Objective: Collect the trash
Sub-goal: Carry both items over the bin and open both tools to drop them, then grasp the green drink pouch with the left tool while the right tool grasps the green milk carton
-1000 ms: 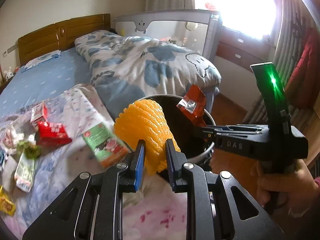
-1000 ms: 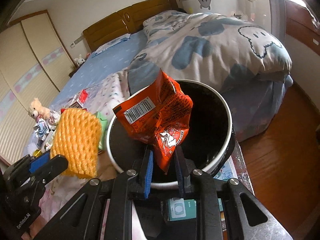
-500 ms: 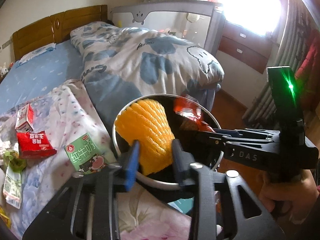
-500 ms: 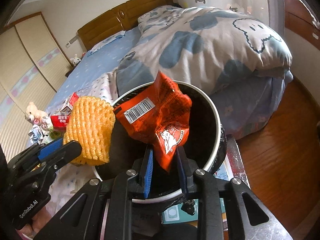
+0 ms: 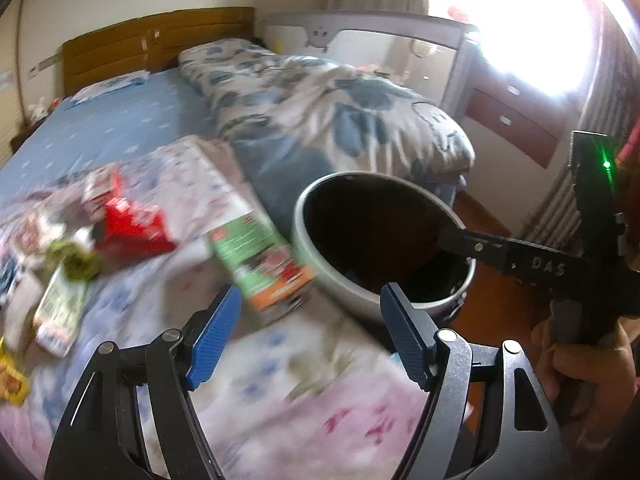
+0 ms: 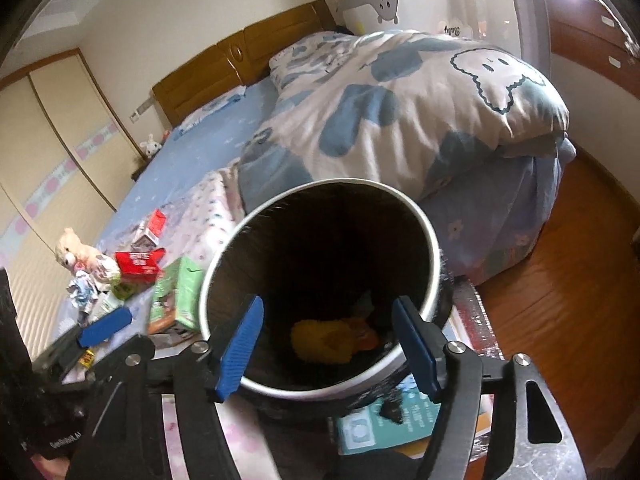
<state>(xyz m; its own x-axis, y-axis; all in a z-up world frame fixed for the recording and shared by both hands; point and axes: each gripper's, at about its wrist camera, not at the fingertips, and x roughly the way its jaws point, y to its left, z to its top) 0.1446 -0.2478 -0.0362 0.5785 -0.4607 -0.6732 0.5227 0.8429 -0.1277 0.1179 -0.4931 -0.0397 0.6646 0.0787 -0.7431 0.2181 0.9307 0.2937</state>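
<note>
Deep in bin [image 6: 434, 264], yellow net [image 6: 324, 340] dim; orange wrapper [image 6: 366, 334] half-hidden.

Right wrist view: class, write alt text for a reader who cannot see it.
The right gripper, its jaws opening and empty, hangs over a round bin holding a yellow foam net. Cartons and wrappers litter the bed to the left.

Home bedroom, seen from my jaws: wooden headboard [image 6: 240, 52], blue-sheeted bed [image 5: 112, 128], cloud-print duvet [image 6: 400, 104], sliding wardrobe [image 6: 48, 152], plush toy [image 6: 74, 254] (a bear, I think), curtained window [image 5: 520, 20], wood floor [image 6: 568, 280].
</note>
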